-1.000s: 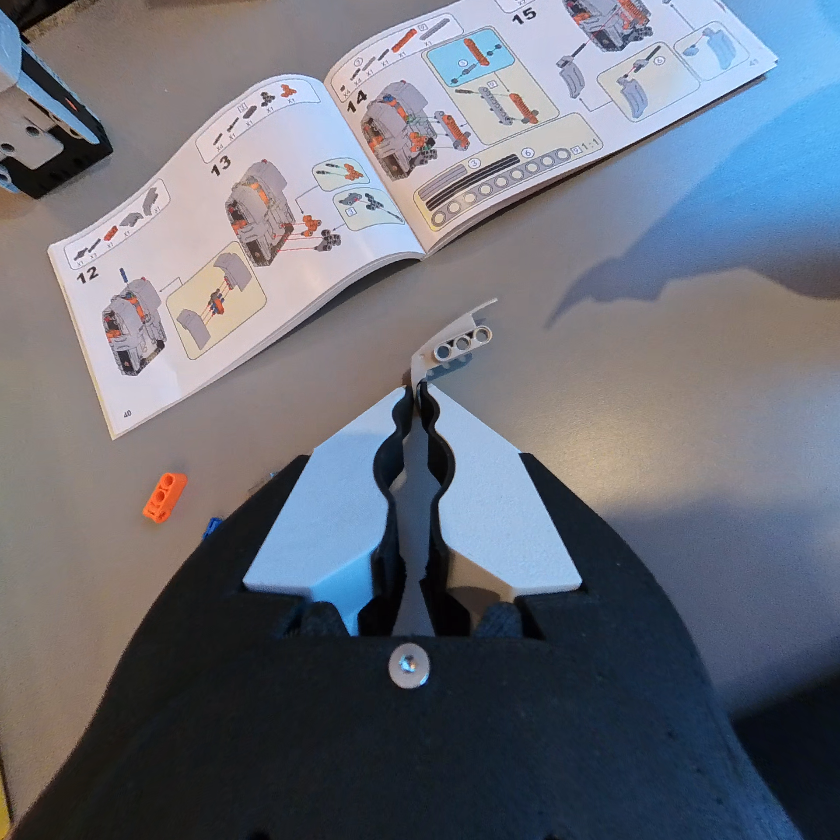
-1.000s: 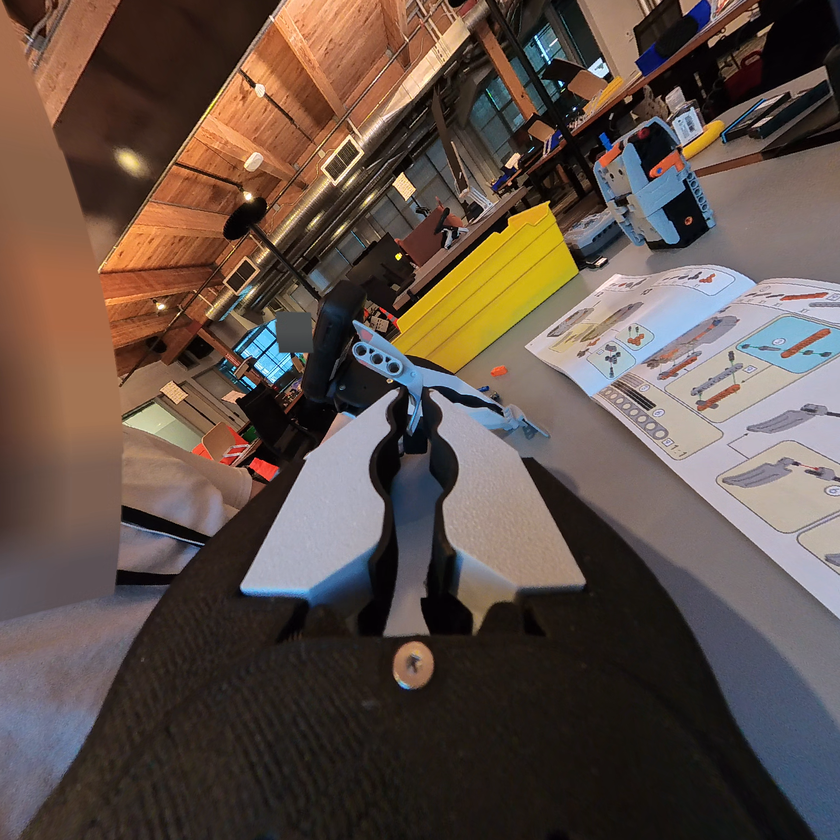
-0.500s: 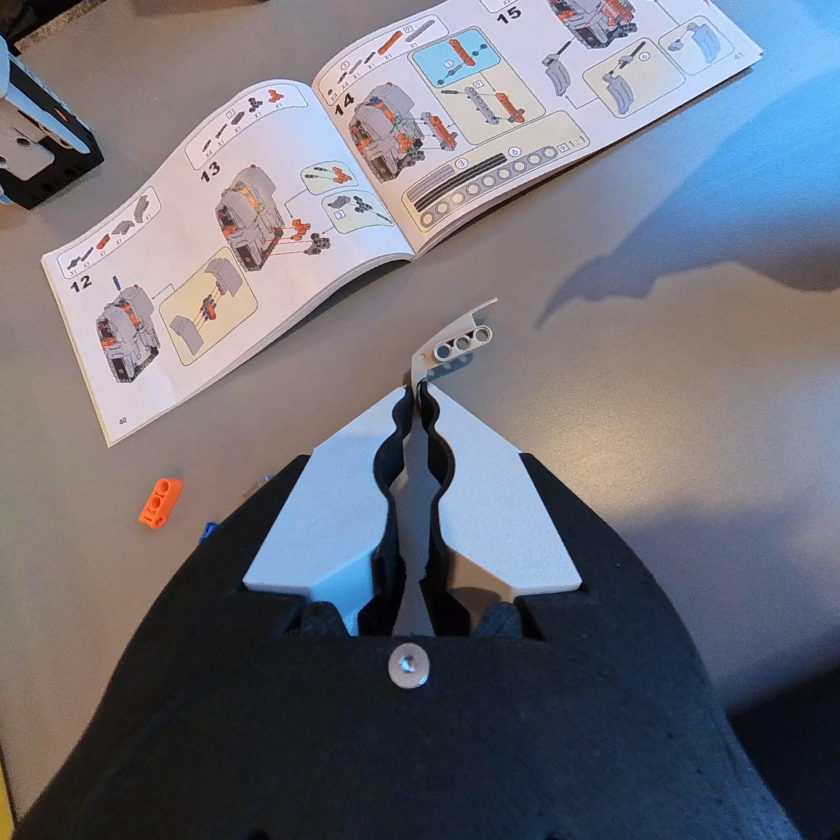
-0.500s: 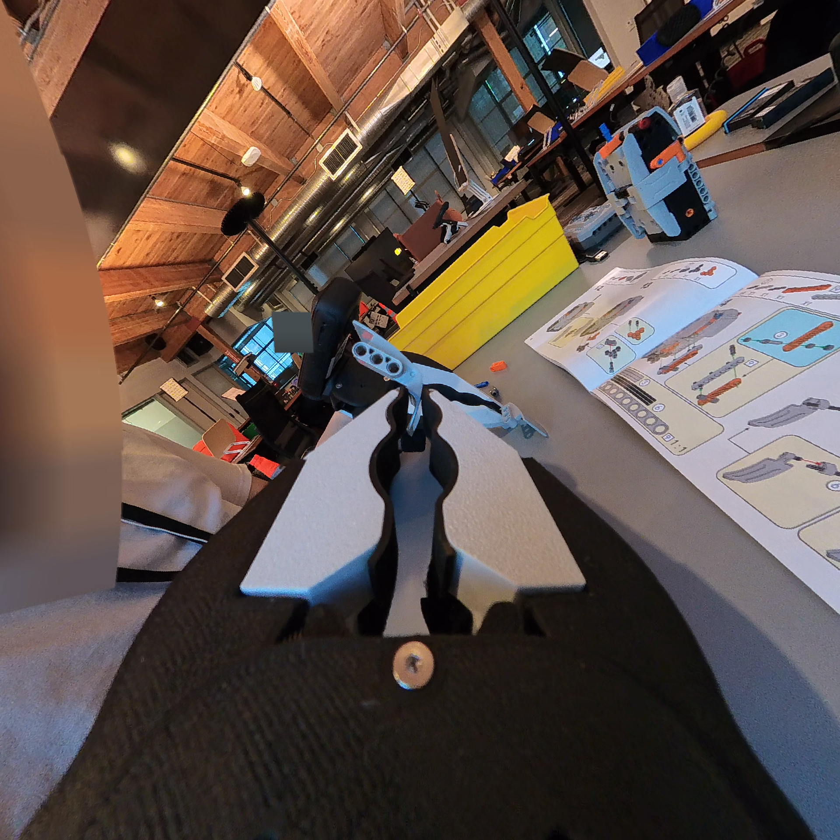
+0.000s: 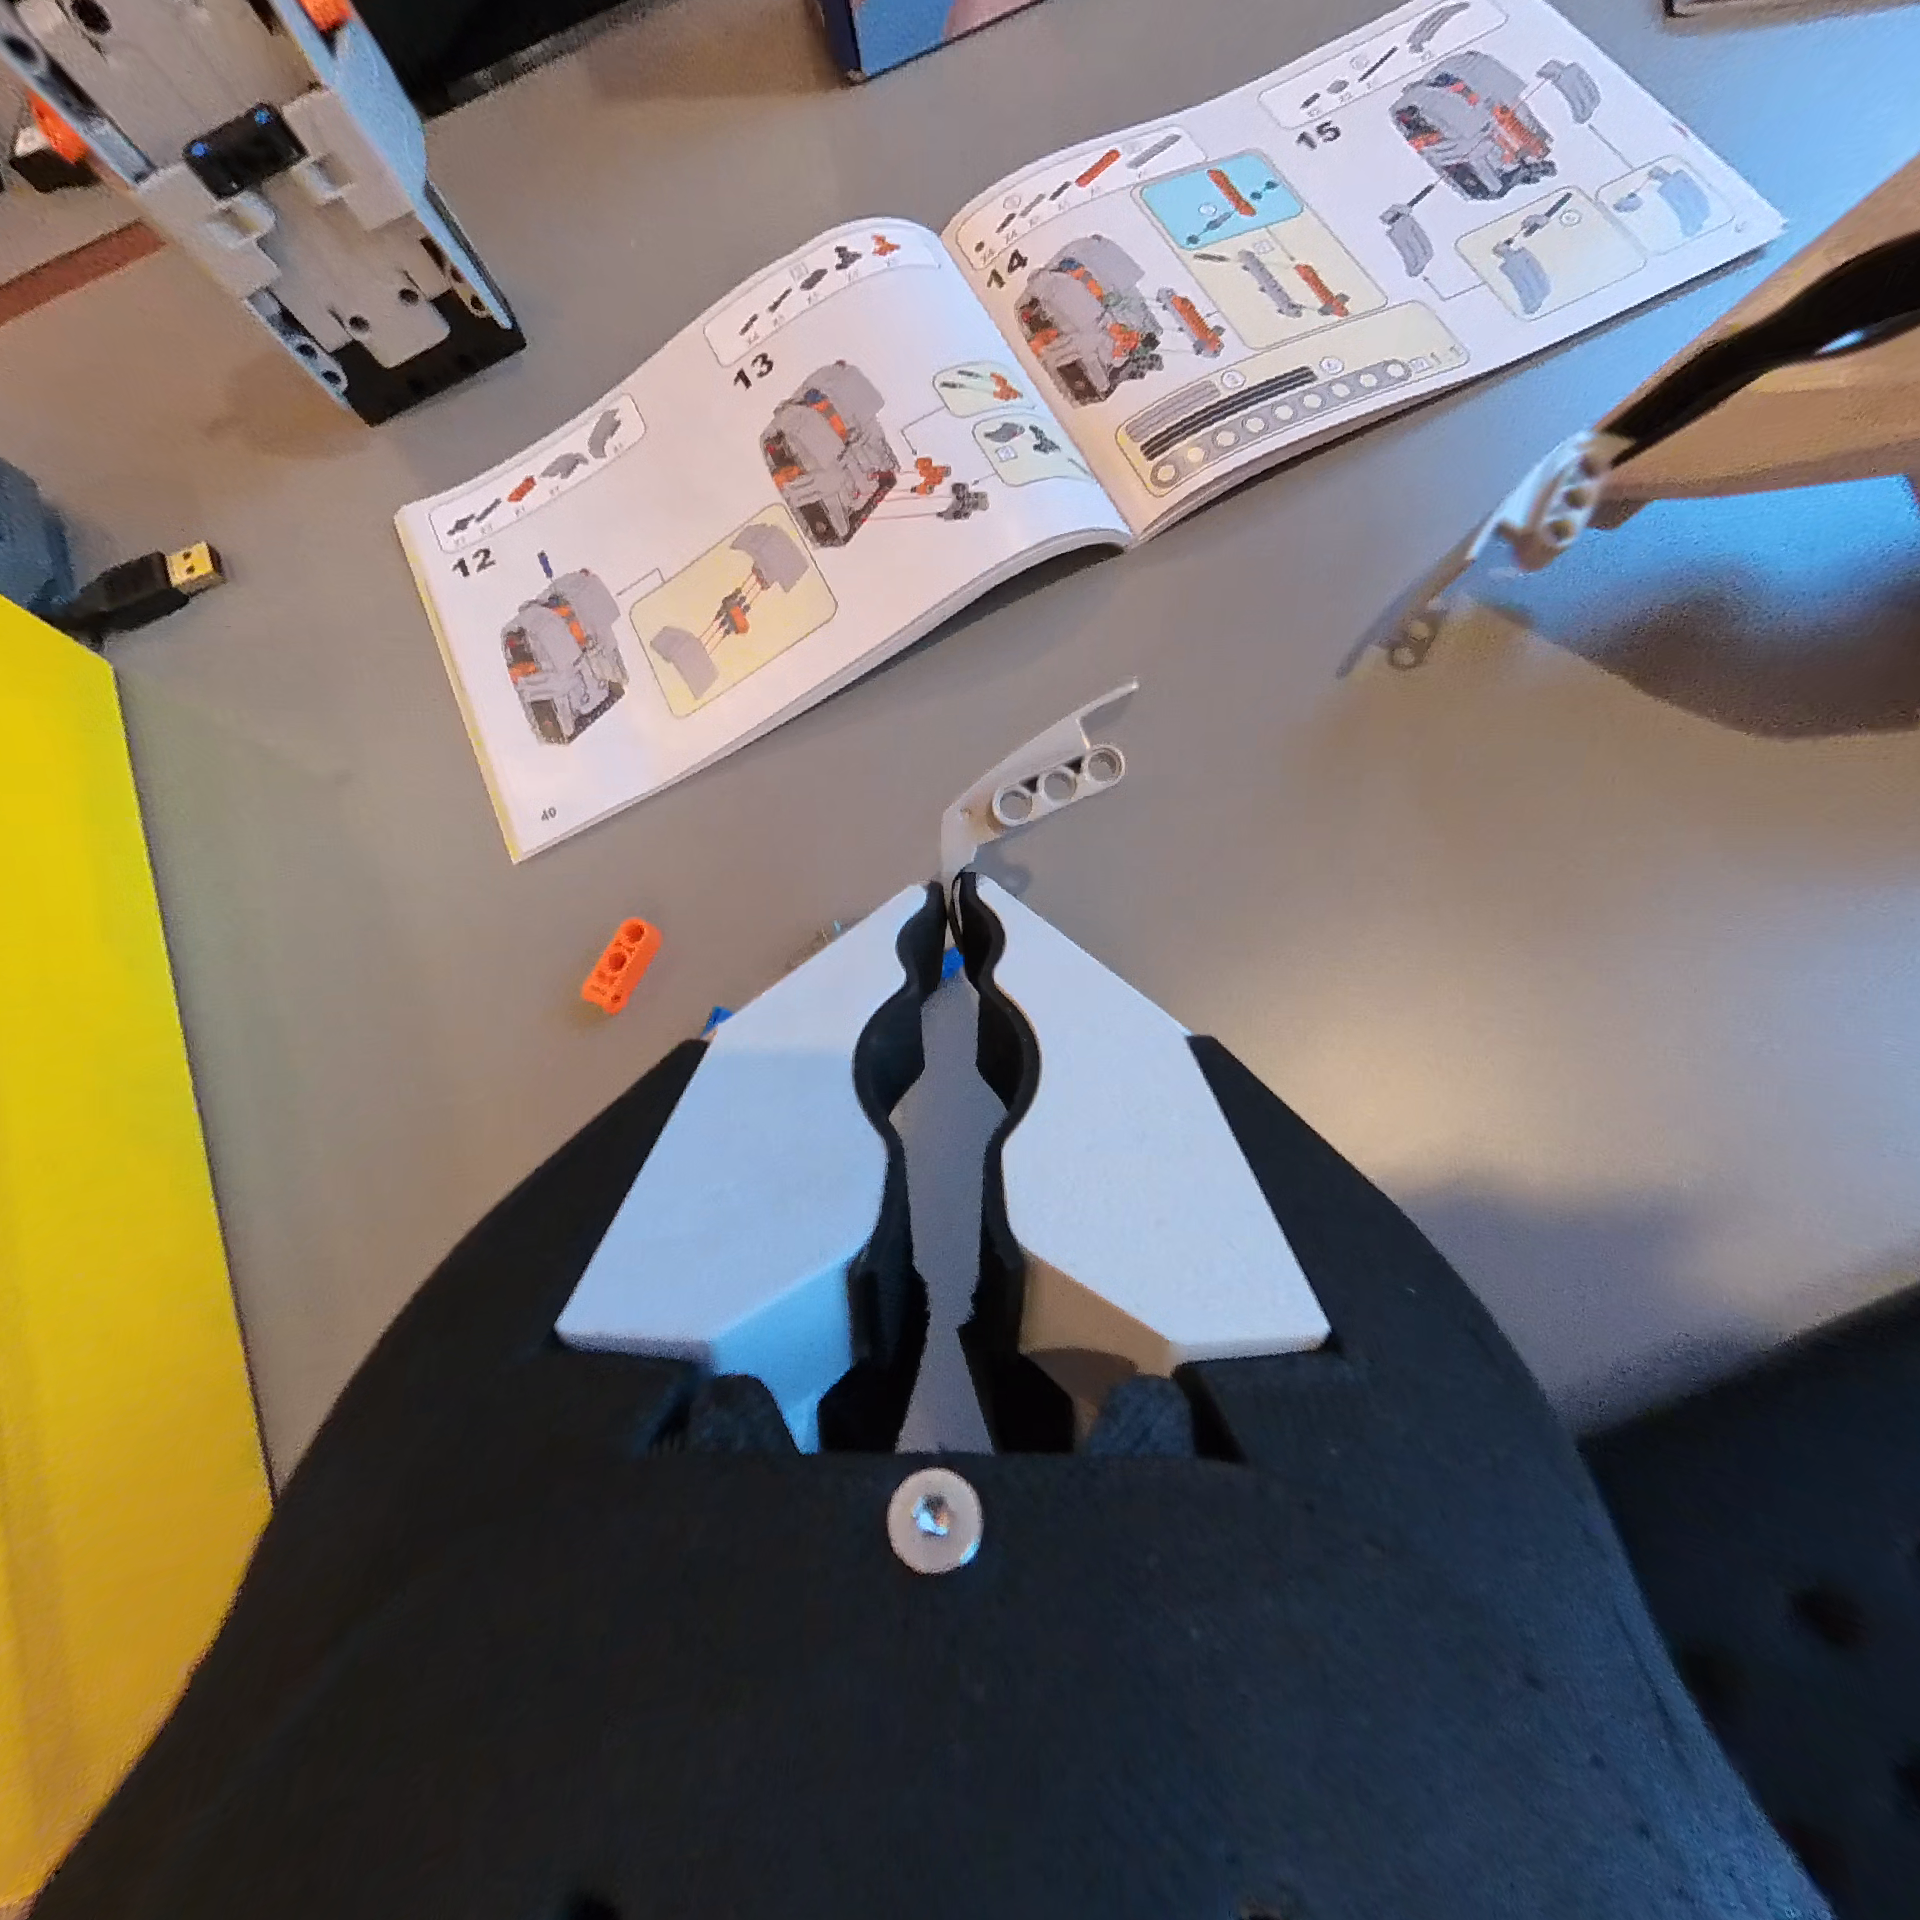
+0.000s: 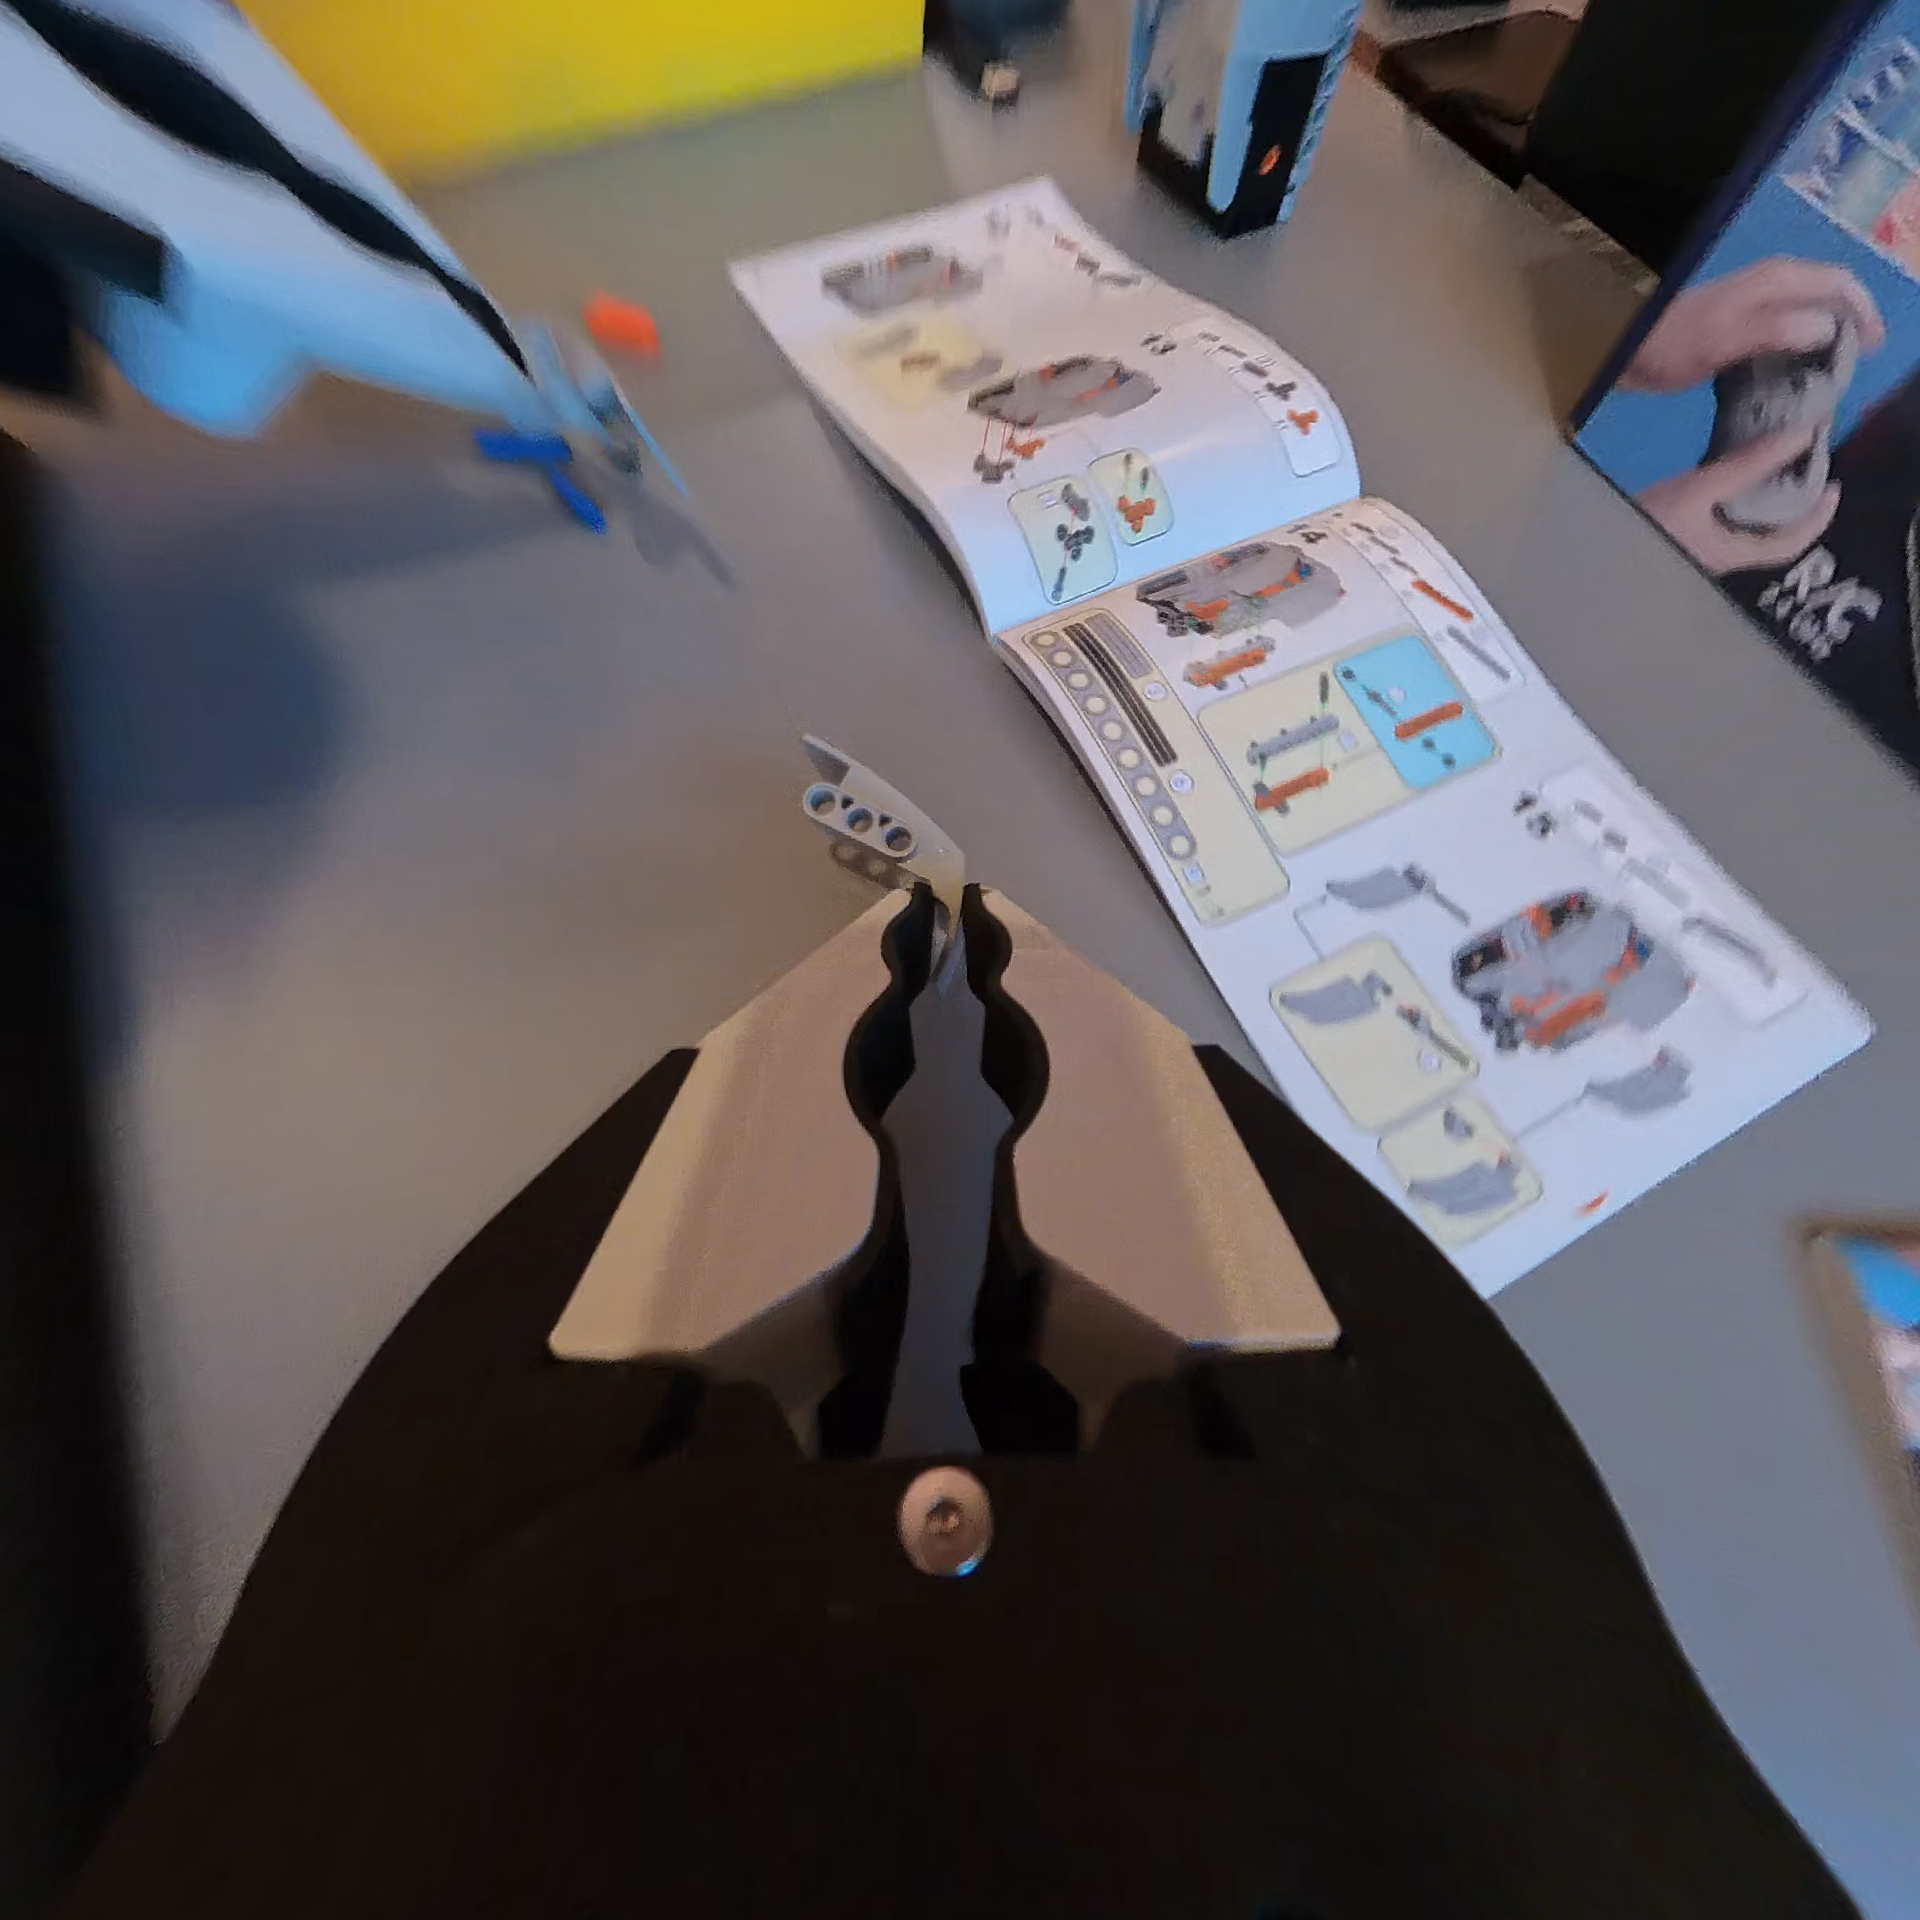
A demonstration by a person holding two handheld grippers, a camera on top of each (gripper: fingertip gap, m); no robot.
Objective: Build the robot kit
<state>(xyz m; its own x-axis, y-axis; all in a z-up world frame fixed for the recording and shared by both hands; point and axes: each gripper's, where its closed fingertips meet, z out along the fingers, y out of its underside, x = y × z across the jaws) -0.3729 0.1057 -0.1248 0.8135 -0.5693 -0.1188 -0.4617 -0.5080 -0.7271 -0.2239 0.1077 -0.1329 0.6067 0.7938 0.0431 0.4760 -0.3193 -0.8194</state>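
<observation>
My left gripper (image 5: 954, 894) is shut on the end of a light grey curved panel (image 5: 1049, 779) with three holes, held above the grey table (image 5: 1351, 1039). My right gripper (image 6: 943, 902) is shut on a matching grey panel (image 6: 873, 821). In the left wrist view the right gripper (image 5: 1621, 442) comes in from the upper right with its panel (image 5: 1538, 520). In the right wrist view the left gripper (image 6: 530, 374) is a blur at the upper left. An open instruction booklet (image 5: 935, 416) lies beyond both; it also shows in the right wrist view (image 6: 1247, 675).
A small orange brick (image 5: 621, 964) lies left of my left gripper. Blue pins (image 6: 540, 457) lie under it. A yellow bin (image 5: 83, 1143) stands at the left edge. A grey and black built model (image 5: 281, 208) and a black USB plug (image 5: 156, 582) are at the far left. A blue box (image 6: 1787, 364) stands beyond the booklet. My right fingertips sit around 15 cm from my left ones. To reach the small orange brick (image 5: 621, 964) in a straight line is about 9 cm for my left fingers, about 25 cm for my right.
The right gripper has swung down from facing across the room to facing the table, and now shows in the left wrist view. The left gripper has pulled back. Both still hold their panels.
</observation>
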